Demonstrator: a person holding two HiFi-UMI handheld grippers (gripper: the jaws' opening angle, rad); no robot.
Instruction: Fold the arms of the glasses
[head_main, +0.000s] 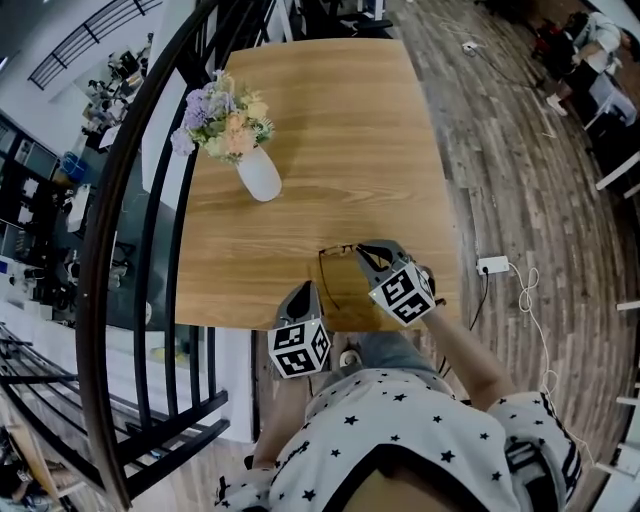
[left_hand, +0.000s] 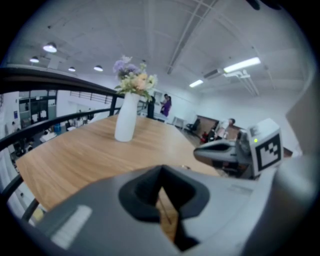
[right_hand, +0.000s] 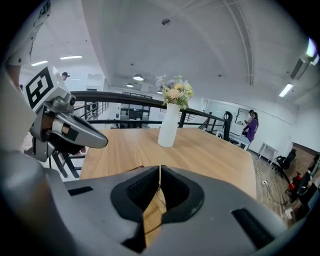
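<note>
A wooden table (head_main: 330, 130) is seen from above. The glasses (head_main: 337, 249) are laid on it, close to the near edge. They are thin and dark, and only their wire lines can be made out.

The right gripper (head_main: 360, 248) is held low over the table, with its tips right at the far right corner of the glasses. In the right gripper view its jaws are pressed together, and a thin dark wire is seen caught between them. That wire looks like part of the glasses.

The left gripper (head_main: 304, 287) is held at the near edge of the table, just beside the left side of the glasses. In the left gripper view its jaws are squeezed together too, and only the wood of the table is seen past them. Nothing is held in it.

A white vase (head_main: 259, 173) is stood upright farther back on the table, well apart from the glasses. It is filled with purple, peach and yellow flowers (head_main: 222, 118).

A dark curved railing (head_main: 130, 200) is seen to the left of the table. A white plug box (head_main: 492, 265) with a cord is laid on the wooden floor (head_main: 520, 180) to the right. A shirt with little stars (head_main: 400, 420) is worn by the person.
</note>
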